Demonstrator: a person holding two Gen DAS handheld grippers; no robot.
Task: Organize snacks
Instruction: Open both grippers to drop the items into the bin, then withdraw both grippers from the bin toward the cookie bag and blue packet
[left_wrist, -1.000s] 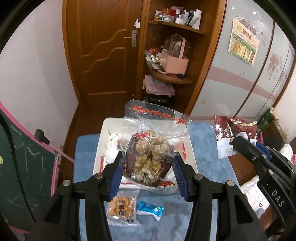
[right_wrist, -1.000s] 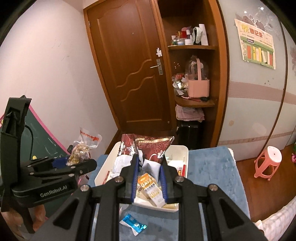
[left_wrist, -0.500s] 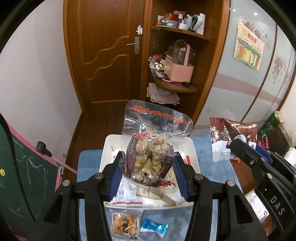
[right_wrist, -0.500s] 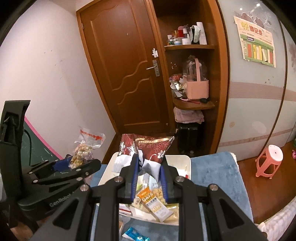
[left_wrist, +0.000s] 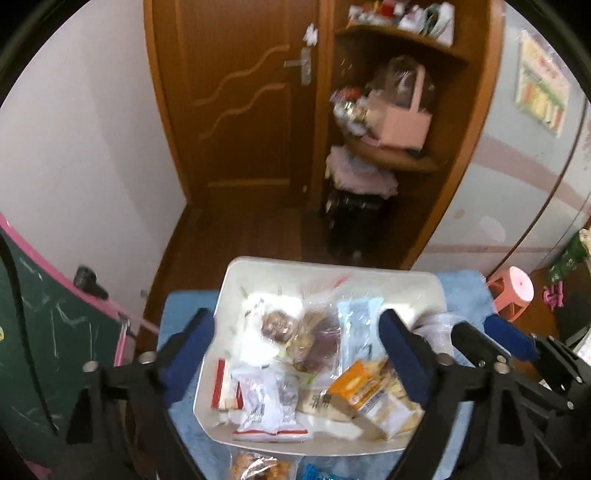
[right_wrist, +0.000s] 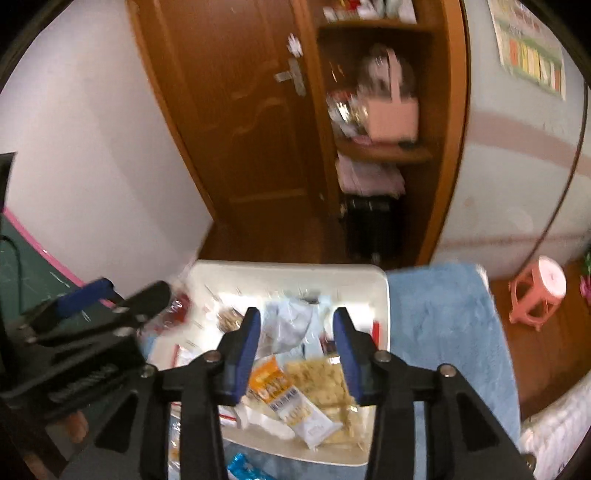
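A white bin (left_wrist: 332, 273) (right_wrist: 288, 275) full of snack packets sits on a blue towel (right_wrist: 443, 317). My left gripper (left_wrist: 297, 343) is open and empty above the bin. The clear bag of brown snacks (left_wrist: 314, 339) lies in the bin between its fingers. My right gripper (right_wrist: 295, 339) is open and empty over the bin. A pale crumpled bag (right_wrist: 288, 325) lies below it. An orange cracker pack (left_wrist: 365, 391) (right_wrist: 280, 391) lies at the bin's near side. The right gripper shows at the right of the left wrist view (left_wrist: 491, 343).
A small clear packet of orange snacks (left_wrist: 255, 467) and a blue wrapped candy (left_wrist: 321, 472) (right_wrist: 243, 467) lie on the towel in front of the bin. A green chalkboard (left_wrist: 40, 332) stands at left, a pink stool (right_wrist: 537, 291) at right. Wooden door and shelves are behind.
Both grippers have opened. The clear bag of brown snacks dropped from the left gripper into the bin, and the dark red bag left the right gripper. Both views are blurred by motion.
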